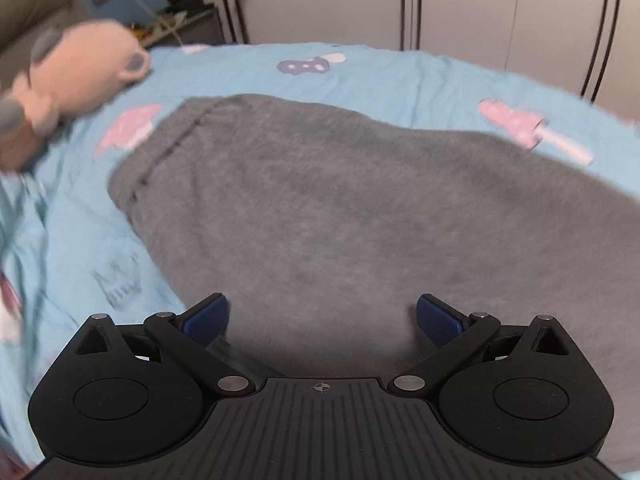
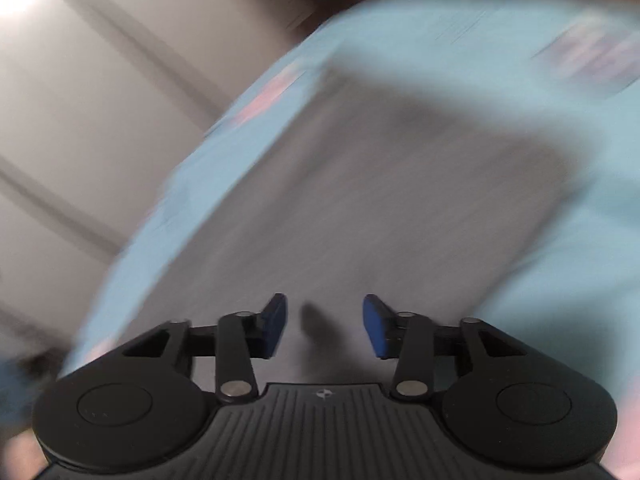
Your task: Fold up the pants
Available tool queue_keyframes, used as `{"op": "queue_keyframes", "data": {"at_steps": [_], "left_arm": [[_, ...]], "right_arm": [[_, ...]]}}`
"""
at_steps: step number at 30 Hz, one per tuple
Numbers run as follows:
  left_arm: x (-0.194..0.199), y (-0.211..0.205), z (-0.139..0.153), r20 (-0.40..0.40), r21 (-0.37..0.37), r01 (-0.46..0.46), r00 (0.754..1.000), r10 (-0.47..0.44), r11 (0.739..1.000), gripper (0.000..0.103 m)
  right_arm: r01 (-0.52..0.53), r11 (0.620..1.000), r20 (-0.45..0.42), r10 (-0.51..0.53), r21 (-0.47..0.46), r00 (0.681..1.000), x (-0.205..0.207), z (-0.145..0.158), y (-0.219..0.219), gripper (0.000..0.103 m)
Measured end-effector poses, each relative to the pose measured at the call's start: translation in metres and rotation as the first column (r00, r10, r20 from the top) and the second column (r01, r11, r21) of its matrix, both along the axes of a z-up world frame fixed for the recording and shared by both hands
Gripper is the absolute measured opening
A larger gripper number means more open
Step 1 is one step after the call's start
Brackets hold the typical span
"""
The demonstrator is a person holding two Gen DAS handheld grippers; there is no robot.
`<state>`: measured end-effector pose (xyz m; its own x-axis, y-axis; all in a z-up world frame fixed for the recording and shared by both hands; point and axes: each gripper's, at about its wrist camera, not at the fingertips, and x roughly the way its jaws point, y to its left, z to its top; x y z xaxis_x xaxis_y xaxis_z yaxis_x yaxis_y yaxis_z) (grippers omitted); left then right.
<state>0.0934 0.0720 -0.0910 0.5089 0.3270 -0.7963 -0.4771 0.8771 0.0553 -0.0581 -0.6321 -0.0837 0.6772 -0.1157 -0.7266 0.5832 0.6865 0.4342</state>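
Grey pants (image 1: 340, 208) lie flat on the light-blue bedsheet (image 1: 400, 80), which has a mushroom print. They fill most of the left wrist view, and a stitched seam runs along their left edge.

Left gripper (image 1: 322, 320): jaws spread wide, nothing between the blue pads (image 1: 206, 318), hovering over the near part of the fabric.

Right gripper (image 2: 325, 326): jaws parted but narrower than the left, empty, over the grey pants (image 2: 380, 200). That view is heavily motion-blurred, so I can't tell if it's touching the cloth.

Pink plush toy (image 1: 68, 92) sits on the sheet just beyond the pants' far-left corner. White wardrobe doors (image 1: 500, 4) behind the bed.
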Motion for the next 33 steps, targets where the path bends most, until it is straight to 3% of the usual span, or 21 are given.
{"op": "queue_keyframes", "data": {"at_steps": [2, 3, 5, 8, 11, 14, 16, 17, 20, 21, 22, 24, 29, 33], "left_arm": [[-0.002, -0.002, -0.001, 0.016, -0.109, -0.031, 0.999, 0.033, 0.994, 0.103], [-0.004, -0.004, -0.003, 0.019, -0.141, -0.047, 0.999, 0.050, 0.989, 0.103], [-0.004, -0.009, -0.005, 0.002, -0.121, -0.049, 0.999, 0.050, 0.991, 0.103], [-0.003, -0.010, -0.005, -0.008, -0.116, -0.047, 0.999, 0.046, 0.992, 0.103], [-0.004, -0.008, -0.007, -0.024, -0.122, -0.063, 0.998, 0.060, 0.991, 0.103], [-0.006, -0.003, -0.010, -0.025, -0.146, -0.090, 0.996, 0.087, 0.985, 0.103], [-0.006, 0.003, -0.015, -0.046, -0.177, -0.120, 0.992, 0.114, 0.977, 0.103], [-0.006, 0.007, -0.019, -0.059, -0.204, -0.135, 0.990, 0.125, 0.970, 0.103], [-0.009, 0.012, -0.021, -0.050, -0.231, -0.149, 0.989, 0.142, 0.961, 0.103], [-0.009, 0.011, -0.021, -0.053, -0.228, -0.148, 0.989, 0.140, 0.962, 0.103], [-0.009, 0.010, -0.021, -0.056, -0.223, -0.147, 0.989, 0.138, 0.964, 0.103], [-0.007, 0.009, -0.022, -0.062, -0.215, -0.145, 0.989, 0.135, 0.966, 0.103], [-0.007, 0.009, -0.022, -0.063, -0.215, -0.146, 0.989, 0.135, 0.966, 0.103], [-0.006, 0.007, -0.022, -0.064, -0.215, -0.146, 0.989, 0.135, 0.966, 0.103]], "right_arm": [[0.163, 0.984, -0.019, -0.165, -0.077, 0.986, -0.023, 0.013, -0.018, 0.069], [0.235, 0.968, -0.013, -0.237, -0.092, 0.971, -0.036, 0.017, -0.026, 0.090], [0.252, 0.967, 0.024, -0.252, -0.023, 0.967, -0.054, 0.014, -0.041, 0.096], [0.164, 0.977, 0.060, -0.174, 0.140, 0.983, -0.058, -0.002, -0.052, 0.092], [0.174, 0.973, 0.083, -0.187, 0.150, 0.979, -0.054, -0.011, -0.050, 0.089], [0.187, 0.961, 0.116, -0.213, 0.202, 0.970, -0.045, -0.016, -0.054, 0.076], [0.166, 0.964, 0.142, -0.197, 0.207, 0.970, -0.040, -0.016, -0.054, 0.062], [0.148, 0.968, 0.145, -0.179, 0.204, 0.973, -0.037, -0.017, -0.052, 0.062], [0.127, 0.980, 0.090, -0.142, 0.154, 0.986, -0.026, -0.023, -0.048, 0.053], [0.126, 0.981, 0.100, -0.142, 0.148, 0.985, -0.024, -0.025, -0.047, 0.044], [0.117, 0.981, 0.113, -0.135, 0.155, 0.984, -0.023, -0.026, -0.047, 0.026], [0.080, 0.980, 0.127, -0.104, 0.180, 0.986, -0.019, -0.029, -0.044, 0.014], [0.058, 0.991, 0.117, -0.072, 0.119, 0.991, -0.010, -0.034, -0.038, 0.015], [0.094, 0.976, 0.145, -0.124, 0.197, 0.982, -0.014, -0.040, -0.047, 0.016]]}}
